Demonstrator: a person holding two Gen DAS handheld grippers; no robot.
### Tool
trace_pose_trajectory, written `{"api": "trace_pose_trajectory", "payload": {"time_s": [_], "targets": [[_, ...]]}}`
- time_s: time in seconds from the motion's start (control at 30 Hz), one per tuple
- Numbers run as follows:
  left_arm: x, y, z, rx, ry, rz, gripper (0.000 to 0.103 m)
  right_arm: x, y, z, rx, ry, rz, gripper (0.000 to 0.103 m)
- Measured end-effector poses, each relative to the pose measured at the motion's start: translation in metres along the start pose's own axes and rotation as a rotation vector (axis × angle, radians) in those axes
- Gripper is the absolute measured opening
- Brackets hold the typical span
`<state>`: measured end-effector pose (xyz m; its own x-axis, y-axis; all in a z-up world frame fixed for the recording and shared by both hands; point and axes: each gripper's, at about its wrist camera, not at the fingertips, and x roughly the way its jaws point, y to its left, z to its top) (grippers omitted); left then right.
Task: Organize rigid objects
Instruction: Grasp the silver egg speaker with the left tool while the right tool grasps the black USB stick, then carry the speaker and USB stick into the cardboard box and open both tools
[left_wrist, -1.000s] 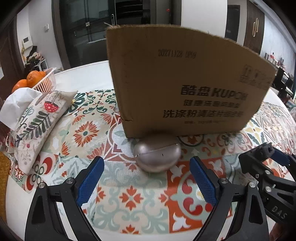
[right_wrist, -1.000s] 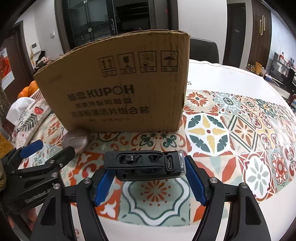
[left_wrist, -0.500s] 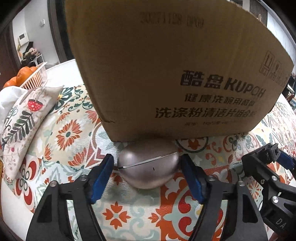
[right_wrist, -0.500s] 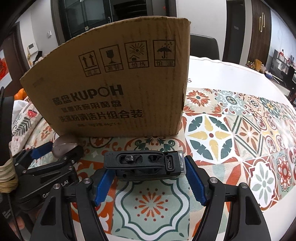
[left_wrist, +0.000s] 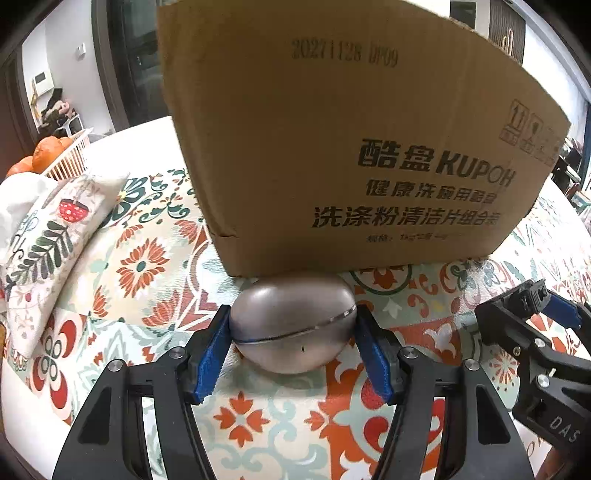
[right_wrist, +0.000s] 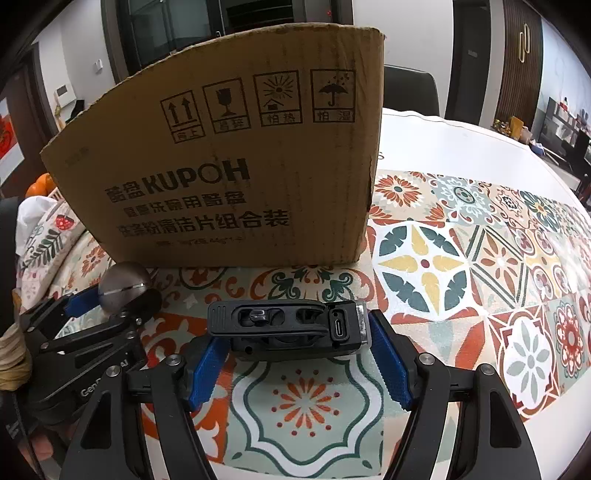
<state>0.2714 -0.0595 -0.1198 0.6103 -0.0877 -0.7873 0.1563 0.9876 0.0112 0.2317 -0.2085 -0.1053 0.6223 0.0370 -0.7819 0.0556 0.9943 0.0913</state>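
1. The left gripper (left_wrist: 293, 341) has its jaws closed onto a silver egg-shaped case (left_wrist: 291, 325). The blue pads press on its two narrow ends, so the case's long axis runs straight across from one jaw to the other.
2. The case rests on the patterned worktop (left_wrist: 155, 266), just in front of the bottom edge of the cardboard box (left_wrist: 351, 147). The seam line round its middle tilts slightly, higher on the right.
3. The right gripper (right_wrist: 295, 354) has its jaws closed on a black rectangular device (right_wrist: 288, 328), held by its short ends with its long axis across the jaws. A USB-C port faces the camera, and the device appears lifted just clear of the worktop, though I cannot tell for certain.
4. The relation that matters: the box stands directly ahead of both grippers, and its wall rises well above both held things. Its opening is not visible from either view; only the printed side faces the cameras.
5. I judge that each object must go up and forward over that near wall to be placed inside. The left gripper is nearer the box's left corner and the right gripper nearer its right corner.
6. The smooth, rounded case could slip out of an end-on grip during the lift.
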Motion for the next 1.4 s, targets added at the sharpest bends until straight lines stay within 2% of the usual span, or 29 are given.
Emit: {"api": "trace_pose_trajectory", "payload": {"time_s": [0.43,0.8,0.87,1.4], "targets": [[-0.043,0.011,-0.015,-0.015,-0.056,-0.022,0.064,-0.031,0.006,-0.002,-0.021,-0.057,-0.012,0.073],[-0.093,0.018,-0.020,-0.033,-0.146,-0.044,0.064,-0.068,0.012,0.005,-0.037,-0.136,-0.014,0.073],[-0.100,0.016,-0.006,-0.040,-0.156,-0.060,0.064,-0.078,0.015,0.008,-0.042,-0.156,-0.014,0.073],[-0.139,0.013,0.033,-0.026,-0.255,-0.091,0.064,-0.121,0.021,0.032,-0.045,-0.275,0.023,0.073]]}}
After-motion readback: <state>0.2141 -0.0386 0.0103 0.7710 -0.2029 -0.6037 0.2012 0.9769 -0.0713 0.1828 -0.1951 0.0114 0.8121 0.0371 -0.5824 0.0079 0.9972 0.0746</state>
